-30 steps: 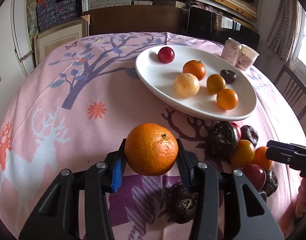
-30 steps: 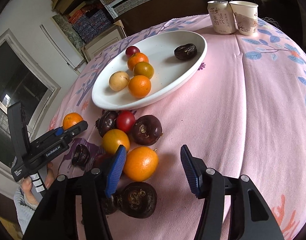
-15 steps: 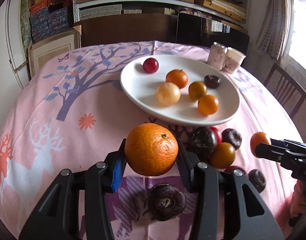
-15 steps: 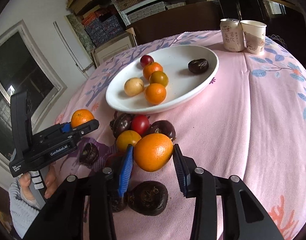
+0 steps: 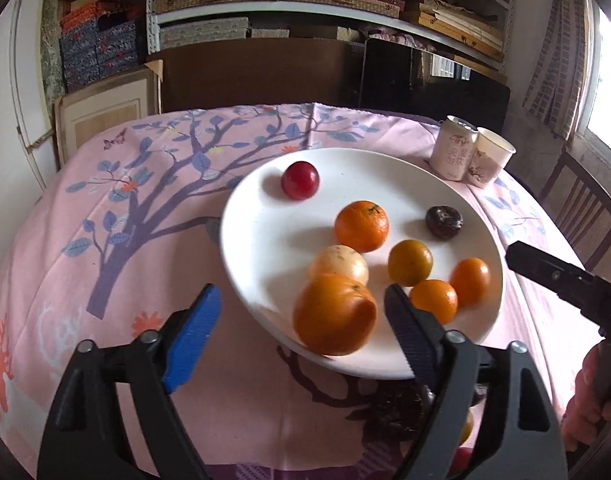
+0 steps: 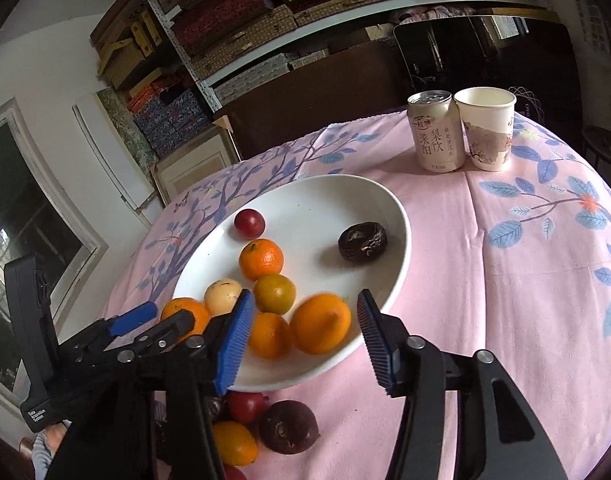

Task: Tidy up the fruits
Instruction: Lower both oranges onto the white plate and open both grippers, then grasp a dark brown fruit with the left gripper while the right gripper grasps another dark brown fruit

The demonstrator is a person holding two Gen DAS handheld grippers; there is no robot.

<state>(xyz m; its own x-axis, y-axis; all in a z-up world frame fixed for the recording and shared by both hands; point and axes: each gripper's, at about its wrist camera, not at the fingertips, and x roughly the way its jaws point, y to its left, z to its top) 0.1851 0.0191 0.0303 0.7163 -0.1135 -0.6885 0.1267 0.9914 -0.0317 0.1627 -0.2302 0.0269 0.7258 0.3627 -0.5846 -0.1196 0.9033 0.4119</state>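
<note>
Left gripper (image 5: 301, 312): jaws wide, nothing clamped; large orange (image 5: 334, 314) loose between them at near rim of white plate (image 5: 257, 236).
Right gripper (image 6: 301, 320): jaws wide; blurred orange (image 6: 320, 323) on plate, unheld.
Handling: likely firm, light, smooth-skinned, prone to roll; grip across the widest girth.
Remaining: dark round fruit (image 6: 288, 426) and others on pink tablecloth (image 6: 505, 280).

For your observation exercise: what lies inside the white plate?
Inside the white plate: a red plum, a dark chestnut-like fruit, a pale yellow fruit and five orange fruits. The left tongs partly cover one.
</note>
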